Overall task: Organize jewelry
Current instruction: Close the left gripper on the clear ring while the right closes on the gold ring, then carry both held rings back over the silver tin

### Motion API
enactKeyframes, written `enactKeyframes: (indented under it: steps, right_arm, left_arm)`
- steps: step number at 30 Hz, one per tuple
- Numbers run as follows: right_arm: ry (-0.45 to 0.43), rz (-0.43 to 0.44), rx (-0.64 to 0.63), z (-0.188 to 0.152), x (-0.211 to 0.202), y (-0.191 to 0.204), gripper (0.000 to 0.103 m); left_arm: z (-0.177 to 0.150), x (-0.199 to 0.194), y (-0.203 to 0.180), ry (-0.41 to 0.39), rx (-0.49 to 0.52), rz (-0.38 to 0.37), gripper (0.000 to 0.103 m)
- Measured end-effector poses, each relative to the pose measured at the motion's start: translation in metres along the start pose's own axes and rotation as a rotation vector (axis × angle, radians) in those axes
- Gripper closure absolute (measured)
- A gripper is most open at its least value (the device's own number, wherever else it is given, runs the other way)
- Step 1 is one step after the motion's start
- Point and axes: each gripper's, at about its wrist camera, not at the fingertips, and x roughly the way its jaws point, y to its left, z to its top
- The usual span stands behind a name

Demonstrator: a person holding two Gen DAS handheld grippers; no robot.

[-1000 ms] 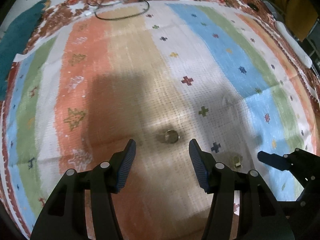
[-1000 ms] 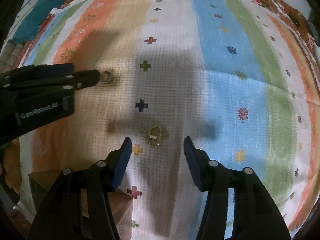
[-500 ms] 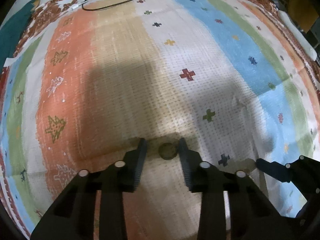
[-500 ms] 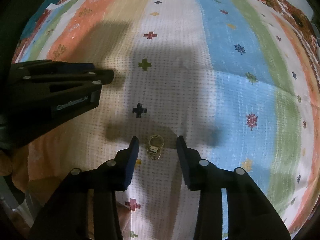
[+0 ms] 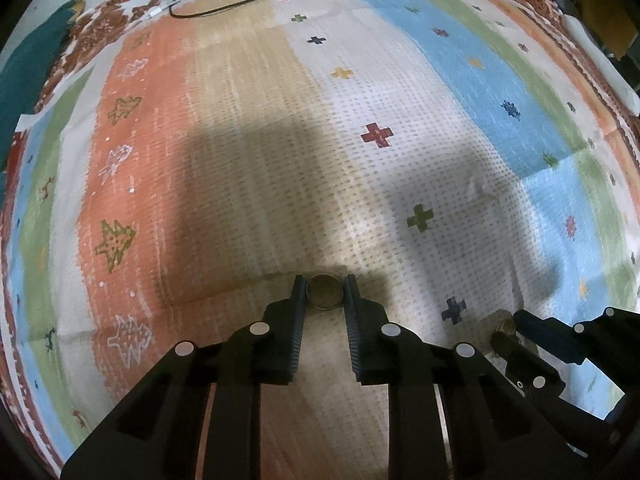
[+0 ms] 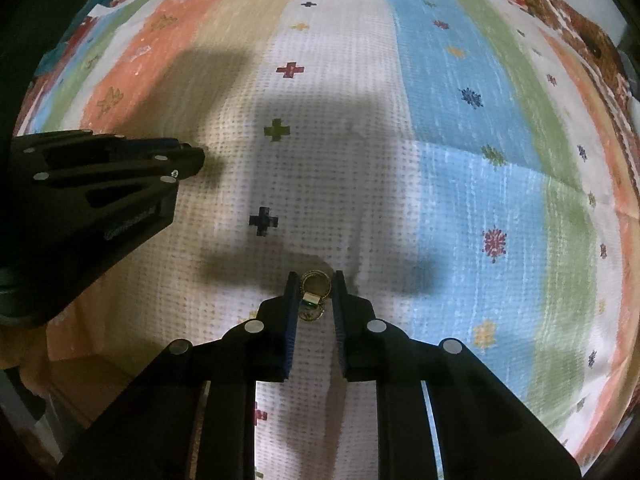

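Note:
My left gripper [image 5: 324, 286] is shut on a plain gold ring [image 5: 325, 293], its fingertips pinching the ring's two sides on the striped cloth. My right gripper [image 6: 314, 282] is shut on a gold ring with a green stone [image 6: 314, 294], which sits between its fingertips. The right gripper shows in the left wrist view at the lower right [image 5: 516, 328], with its ring [image 5: 506, 326] at the tips. The left gripper shows in the right wrist view [image 6: 188, 160] at the left; its ring is hidden there.
A striped, patterned cloth [image 5: 460, 80] covers the whole surface. A black cable [image 5: 224, 4] loops at the far edge. A teal cloth [image 5: 28, 68] lies at the far left. A brown wooden box corner [image 6: 92, 384] shows at the lower left.
Both grippers have moved forward and down over their rings and closed; the jaws went from wide open to pinching the rings.

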Motion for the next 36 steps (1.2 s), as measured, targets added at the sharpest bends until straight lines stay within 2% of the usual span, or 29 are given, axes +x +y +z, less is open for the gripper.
enactKeyframes:
  steps: [17, 24, 36]
  right_arm:
    - [-0.059, 0.053, 0.0, -0.012, -0.036, -0.004, 0.086]
    - [-0.089, 0.068, -0.014, -0.014, -0.052, 0.01, 0.086]
    - [-0.173, 0.08, -0.059, -0.029, -0.09, 0.03, 0.086]
  left_arm:
    - [-0.024, -0.044, 0.024, -0.029, -0.072, 0.027, 0.085]
    - [-0.037, -0.068, 0.036, -0.056, -0.109, 0.03, 0.085]
    - [-0.076, -0.11, 0.035, -0.116, -0.145, 0.002, 0.085]
